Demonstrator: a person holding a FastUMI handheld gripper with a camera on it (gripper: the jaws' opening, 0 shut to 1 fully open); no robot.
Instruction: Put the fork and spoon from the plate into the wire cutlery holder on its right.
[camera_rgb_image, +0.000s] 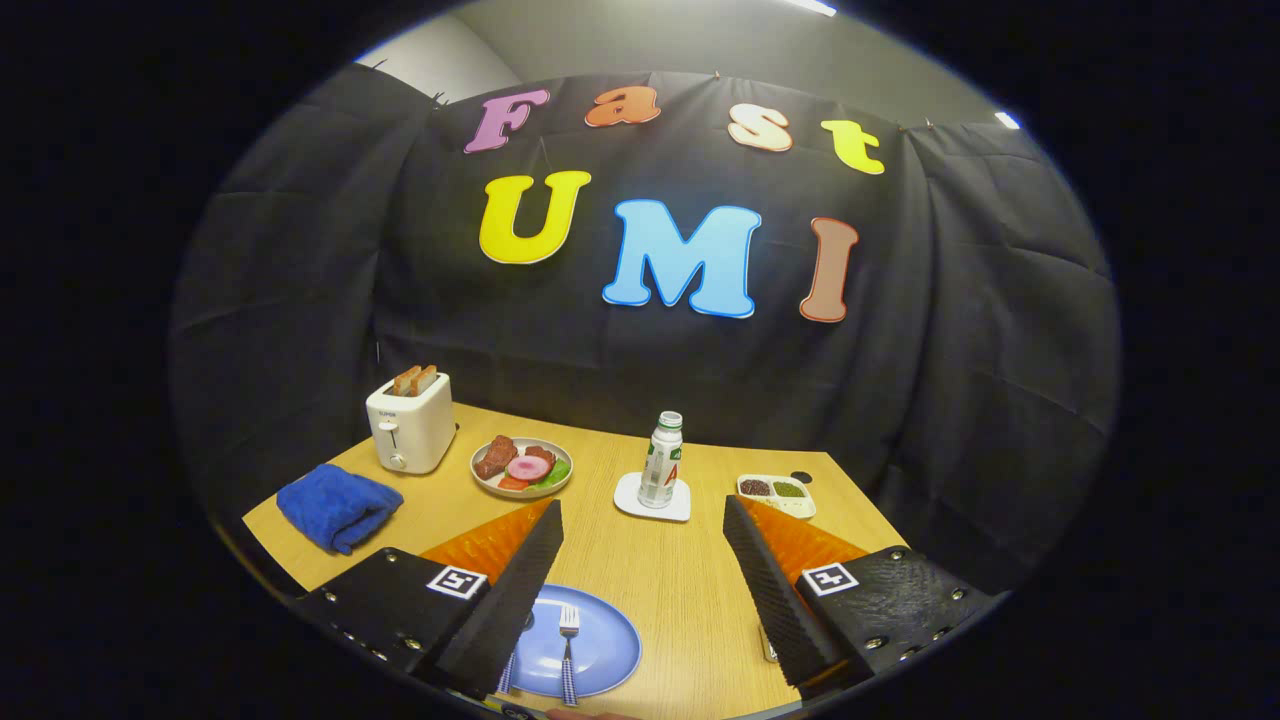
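Between wide-open empty jaws, fork (568, 640) on blue plate (610, 650), bottle (661, 460) and toaster (411, 423) beyond

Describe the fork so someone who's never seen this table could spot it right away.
On the wooden table, find the blue plate close under the open gripper, beside one finger. The fork lies on it, tines pointing toward the bottle. Its bare prongs and checked handle set it apart.

- A small dark brand word is showing on the front of the white toaster (410, 430), too small to read.
- The bottle (661, 462) is carrying a green-and-white label, unreadable here.
- Square black-and-white coded markers are sitting on the hand-held gripper (643, 580), one beside each finger.
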